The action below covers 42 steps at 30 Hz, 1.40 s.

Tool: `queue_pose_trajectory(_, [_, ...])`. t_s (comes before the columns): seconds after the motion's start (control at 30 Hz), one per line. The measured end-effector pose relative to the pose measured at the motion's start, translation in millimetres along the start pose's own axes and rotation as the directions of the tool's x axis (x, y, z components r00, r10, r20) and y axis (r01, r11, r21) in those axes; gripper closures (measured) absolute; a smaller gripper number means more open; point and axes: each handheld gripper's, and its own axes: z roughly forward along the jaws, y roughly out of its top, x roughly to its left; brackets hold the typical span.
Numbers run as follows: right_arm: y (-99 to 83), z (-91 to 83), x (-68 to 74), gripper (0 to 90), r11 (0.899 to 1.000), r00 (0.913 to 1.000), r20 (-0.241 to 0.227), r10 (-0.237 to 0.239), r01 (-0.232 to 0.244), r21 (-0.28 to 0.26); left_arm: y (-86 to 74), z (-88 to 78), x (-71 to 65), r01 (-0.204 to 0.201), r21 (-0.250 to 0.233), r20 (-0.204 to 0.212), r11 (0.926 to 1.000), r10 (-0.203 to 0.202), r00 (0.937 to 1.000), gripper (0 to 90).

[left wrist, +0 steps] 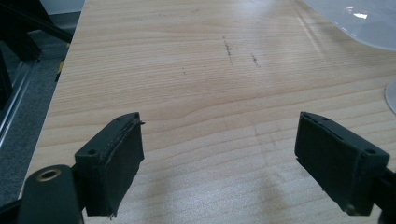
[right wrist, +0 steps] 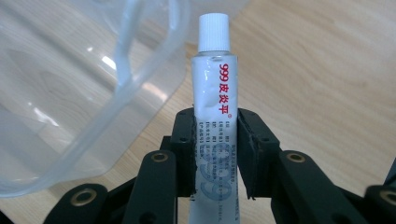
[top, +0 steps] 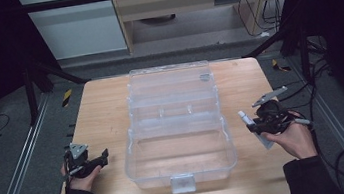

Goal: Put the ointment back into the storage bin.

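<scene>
One white tube (right wrist: 214,116) sits clamped in the right claw (right wrist: 215,154) beside the clear box (top: 181,161)

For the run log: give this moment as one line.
right gripper: shut on tube | left gripper: open | clear box: open

Open box (top: 177,131) sits mid-worktop (top: 104,111); tube (right wrist: 215,107) in the right hand-held gripper (top: 253,125) just right of it, left hand-held gripper (top: 98,160) opposite.
</scene>
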Motion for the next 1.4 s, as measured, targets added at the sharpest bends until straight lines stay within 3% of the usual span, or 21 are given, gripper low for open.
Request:
queue_pose_trajectory(0.07, [6.1, -7.4, 2.6, 69.6, 0.999, 0.9988, -0.018, -0.047, 0.046, -0.02, -0.1, 0.5, -0.7, -0.002, 0.004, 0.004, 1.0, 0.002, 1.0, 14.8])
queue_pose_trajectory(0.33, [17.0, -17.8, 8.1, 69.6, 0.992, 0.9918, -0.03, -0.124, 0.123, -0.033, -0.3, 1.1, -0.9, -0.004, 0.009, 0.011, 0.9999, 0.004, 0.9999, 14.9])
queue_pose_trajectory(0.57, [26.7, -27.3, 16.1, 69.6, 0.975, 0.9725, -0.082, -0.218, 0.214, -0.054, -0.1, 1.6, -1.4, -0.004, 0.013, 0.018, 0.9999, 0.004, 0.9998, 15.1])
queue_pose_trajectory(0.63, [31.9, -29.2, 21.0, 69.6, 0.963, 0.9574, -0.113, -0.266, 0.26, -0.064, -0.2, 1.8, -1.7, -0.004, 0.014, 0.02, 0.9999, 0.004, 0.9998, 15.2])
queue_pose_trajectory(0.7, [33.9, -29.4, 22.9, 69.6, 0.96, 0.9529, -0.124, -0.277, 0.271, -0.063, -0.2, 1.8, -1.7, -0.004, 0.014, 0.021, 0.9999, 0.004, 0.9998, 15.2])
queue_pose_trajectory(0.83, [44.9, -27.3, 30.9, 69.6, 0.942, 0.9264, -0.172, -0.335, 0.328, -0.068, -0.4, 2.2, -1.6, -0.003, 0.018, 0.025, 0.9998, 0.003, 0.9997, 15.4])
queue_pose_trajectory(0.87, [44.9, -27.3, 30.9, 69.6, 0.942, 0.9264, -0.172, -0.335, 0.328, -0.068, -0.4, 2.2, -1.6, -0.003, 0.018, 0.025, 0.9998, 0.003, 0.9997, 15.4])
queue_pose_trajectory(0.97, [52.5, -25.3, 35.2, 69.6, 0.932, 0.9105, -0.199, -0.363, 0.357, -0.064, -0.4, 2.3, -1.6, -0.004, 0.019, 0.027, 0.9998, 0.004, 0.9996, 15.5])
queue_pose_trajectory(1.03, [58.5, -23.8, 37.0, 69.6, 0.923, 0.8967, -0.22, -0.384, 0.379, -0.067, -0.4, 2.4, -1.5, -0.004, 0.019, 0.029, 0.9998, 0.003, 0.9996, 15.6])
queue_pose_trajectory(1.07, [62.6, -22.4, 38.7, 69.6, 0.912, 0.8829, -0.23, -0.409, 0.404, -0.071, -0.5, 2.4, -1.5, -0.005, 0.02, 0.028, 0.9998, 0.005, 0.9996, 15.6])
queue_pose_trajectory(1.1, [62.6, -22.4, 38.7, 69.6, 0.912, 0.8829, -0.23, -0.409, 0.404, -0.071, -0.5, 2.4, -1.5, -0.005, 0.02, 0.028, 0.9998, 0.005, 0.9996, 15.7])
queue_pose_trajectory(1.13, [66.7, -20.6, 41.8, 69.6, 0.899, 0.8669, -0.243, -0.435, 0.431, -0.075, -0.4, 2.5, -1.4, -0.004, 0.019, 0.029, 0.9998, 0.004, 0.9996, 15.7])
queue_pose_trajectory(1.2, [70.2, -18.4, 45.2, 69.6, 0.886, 0.8487, -0.26, -0.461, 0.458, -0.076, -0.4, 2.4, -1.3, -0.004, 0.019, 0.029, 0.9998, 0.003, 0.9996, 15.8])
queue_pose_trajectory(1.23, [70.2, -18.4, 45.2, 69.6, 0.886, 0.8487, -0.26, -0.461, 0.458, -0.076, -0.4, 2.4, -1.3, -0.004, 0.019, 0.029, 0.9998, 0.003, 0.9996, 15.9])
queue_pose_trajectory(1.4, [78.0, -11.1, 53.0, 69.6, 0.858, 0.8124, -0.294, -0.504, 0.509, -0.064, -0.3, 2.4, -1.4, -0.005, 0.02, 0.031, 0.9998, 0.005, 0.9995, 15.9])
